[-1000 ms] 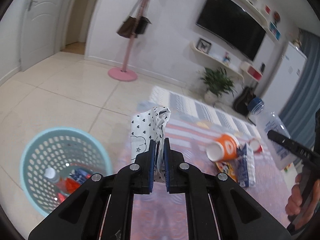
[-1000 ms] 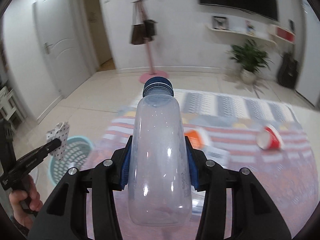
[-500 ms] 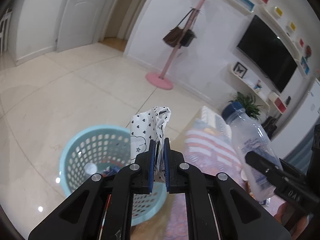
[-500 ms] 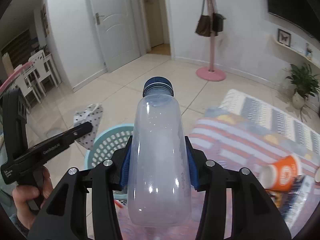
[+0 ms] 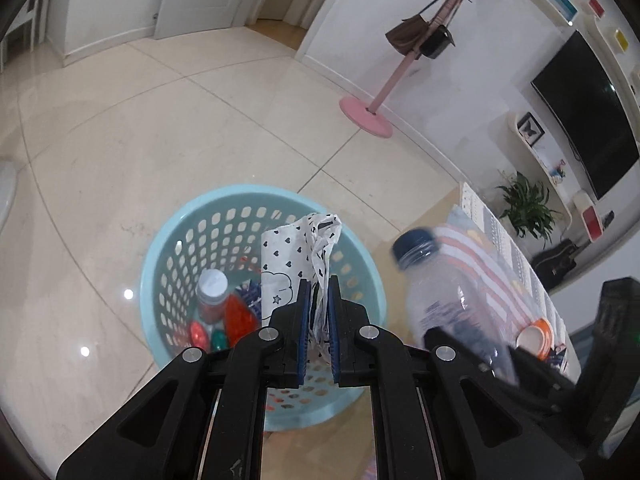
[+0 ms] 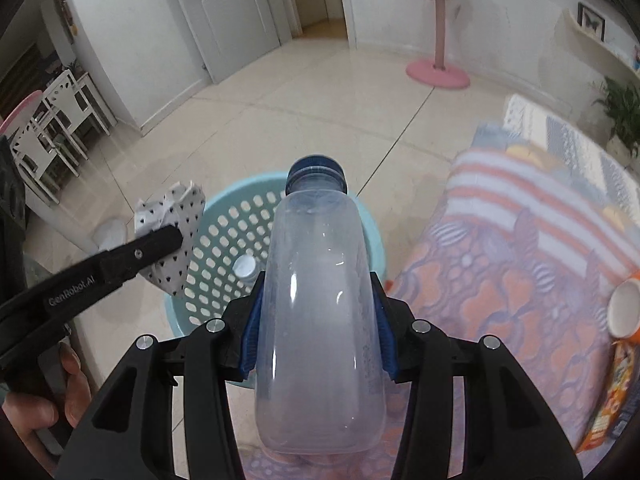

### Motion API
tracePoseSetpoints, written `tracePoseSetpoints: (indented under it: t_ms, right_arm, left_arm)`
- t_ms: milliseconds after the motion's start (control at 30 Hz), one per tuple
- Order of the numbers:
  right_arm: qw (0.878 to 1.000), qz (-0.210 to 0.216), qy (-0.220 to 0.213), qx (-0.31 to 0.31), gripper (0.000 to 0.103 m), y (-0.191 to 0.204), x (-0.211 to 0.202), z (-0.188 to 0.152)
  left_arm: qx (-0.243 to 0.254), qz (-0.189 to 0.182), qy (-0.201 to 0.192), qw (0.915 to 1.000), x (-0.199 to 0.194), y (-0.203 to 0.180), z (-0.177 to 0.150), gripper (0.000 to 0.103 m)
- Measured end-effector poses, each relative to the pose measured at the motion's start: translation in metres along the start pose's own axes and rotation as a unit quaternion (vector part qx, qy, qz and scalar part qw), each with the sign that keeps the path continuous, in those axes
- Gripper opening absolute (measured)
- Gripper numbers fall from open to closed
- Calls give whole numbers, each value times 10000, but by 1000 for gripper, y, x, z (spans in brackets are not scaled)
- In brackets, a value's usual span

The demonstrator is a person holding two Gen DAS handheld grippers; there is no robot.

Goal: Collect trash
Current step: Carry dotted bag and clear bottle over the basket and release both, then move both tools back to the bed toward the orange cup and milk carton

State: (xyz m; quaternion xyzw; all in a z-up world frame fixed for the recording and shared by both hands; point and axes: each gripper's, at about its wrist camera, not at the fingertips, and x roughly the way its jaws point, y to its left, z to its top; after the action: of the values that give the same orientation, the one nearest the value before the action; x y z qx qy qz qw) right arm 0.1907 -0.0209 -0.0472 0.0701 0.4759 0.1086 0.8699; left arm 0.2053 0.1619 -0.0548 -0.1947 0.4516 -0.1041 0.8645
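My left gripper (image 5: 319,308) is shut on a crumpled white wrapper with black hearts (image 5: 296,252), held over the light blue perforated basket (image 5: 168,240). That basket holds a small bottle with a white cap (image 5: 212,286) and red and green wrappers. My right gripper (image 6: 318,320) is shut on a clear plastic bottle with a dark blue cap (image 6: 320,292), hovering above the basket (image 6: 224,248) near its right rim. In the right wrist view the left gripper (image 6: 170,236) and the wrapper (image 6: 176,236) sit over the basket's left side. The bottle (image 5: 448,300) appears at right in the left wrist view.
A striped patterned rug (image 6: 520,260) lies right of the basket, with an orange cup (image 6: 624,308) and a snack packet (image 6: 608,400) on it. A pink coat stand (image 5: 376,112) stands on the tiled floor behind. White chairs (image 6: 60,120) are at far left.
Both grippers have swung left from the rug and down, so they now hang over the basket. Each has kept its hold, the left on the wrapper, the right on the bottle.
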Motion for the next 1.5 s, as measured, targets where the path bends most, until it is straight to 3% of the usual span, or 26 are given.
tracePoseSetpoints:
  t_ms: [133, 200, 400, 800, 967, 1067, 1267, 1500]
  right_arm:
    - [9999, 70, 66, 55, 44, 1, 7, 0]
    - [9997, 120, 151, 147, 44, -2, 8, 1]
    - [9996, 213, 107, 159, 44, -9, 0, -1]
    - [9996, 144, -244, 35, 45, -23, -33, -7]
    - [9973, 34, -709, 161, 57, -46, -71, -10]
    - [9941, -163, -1043, 262, 58, -66, -100, -13]
    - [9802, -793, -1733, 529, 70, -113, -157, -32]
    - [9436, -2133, -2362, 909, 86, -180, -201, -82]
  left_arm:
    - [-106, 44, -36, 9999, 0, 6, 0, 8]
    - [-169, 18, -53, 9998, -3, 7, -2, 27]
    - [-163, -33, -328, 9993, -18, 1, 1, 51]
    - [70, -165, -625, 9979, -29, -23, 1, 62]
    - [501, -328, -909, 9941, -38, -56, -4, 65]
    - [765, -491, -986, 9910, -39, -79, -12, 65]
    - [1445, -918, -905, 9811, -30, -130, -38, 70]
    - [2057, -1514, -482, 9656, -8, -185, -72, 71]
